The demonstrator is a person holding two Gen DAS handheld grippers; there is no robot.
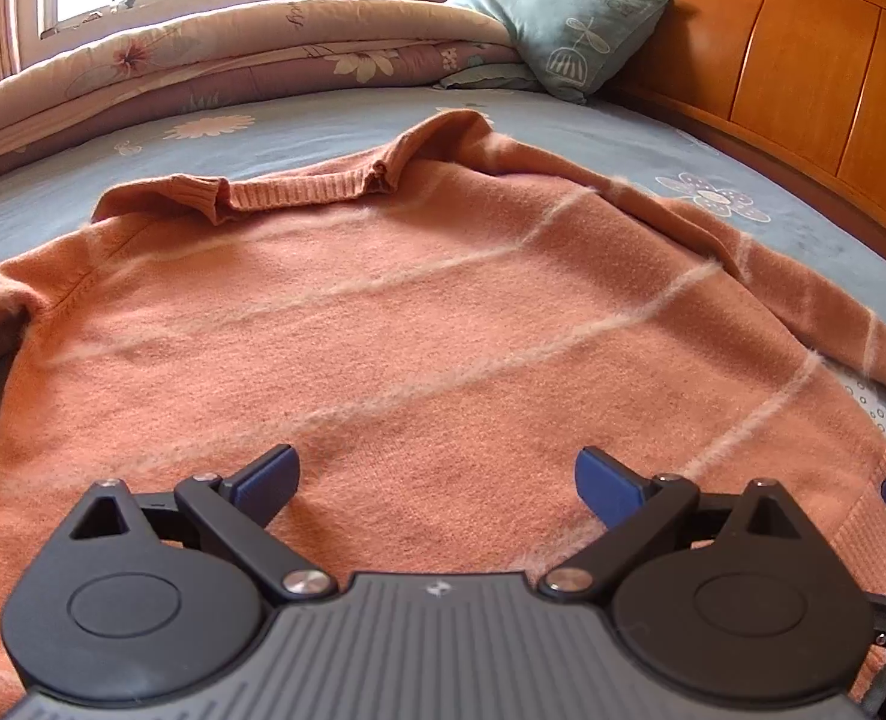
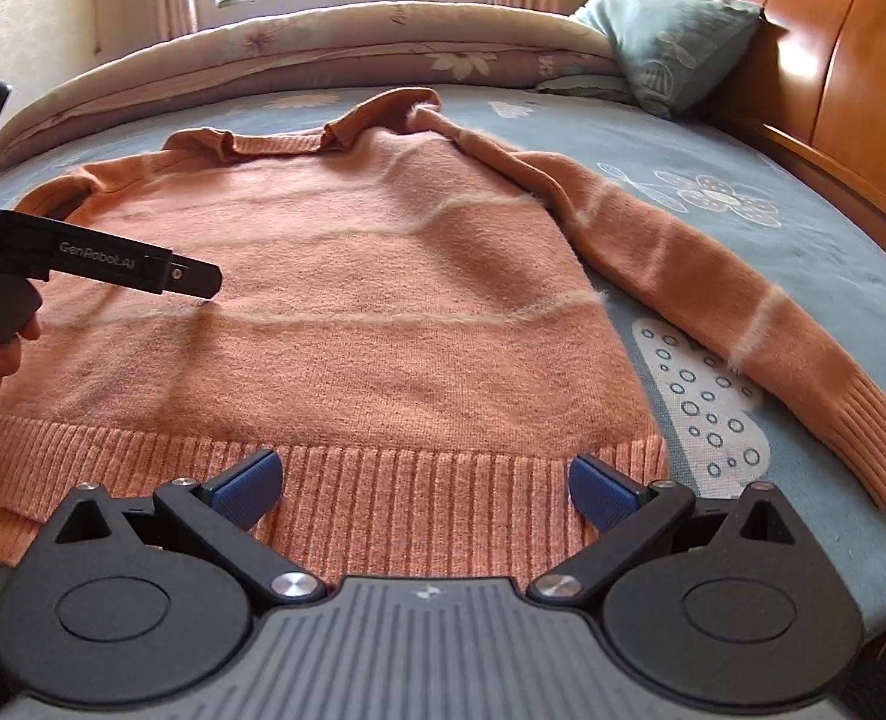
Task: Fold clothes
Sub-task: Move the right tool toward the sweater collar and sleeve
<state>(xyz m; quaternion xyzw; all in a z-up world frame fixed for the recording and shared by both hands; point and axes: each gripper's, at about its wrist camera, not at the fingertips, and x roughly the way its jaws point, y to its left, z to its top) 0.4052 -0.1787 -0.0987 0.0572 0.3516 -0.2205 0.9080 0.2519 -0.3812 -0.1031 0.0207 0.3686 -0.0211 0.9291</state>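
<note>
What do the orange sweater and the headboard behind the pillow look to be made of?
Sweater: soft fuzzy knit, probably wool or acrylic; ribbed hem and cuffs, hairy pale stripes. Headboard: wood or wood veneer panels with a glossy orange-brown varnish that catches the window light.

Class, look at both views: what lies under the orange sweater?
The sweater lies flat on a blue flowered bedsheet, which shows all around it. Whatever the sheet's print looks like beneath the sweater is covered.
</note>
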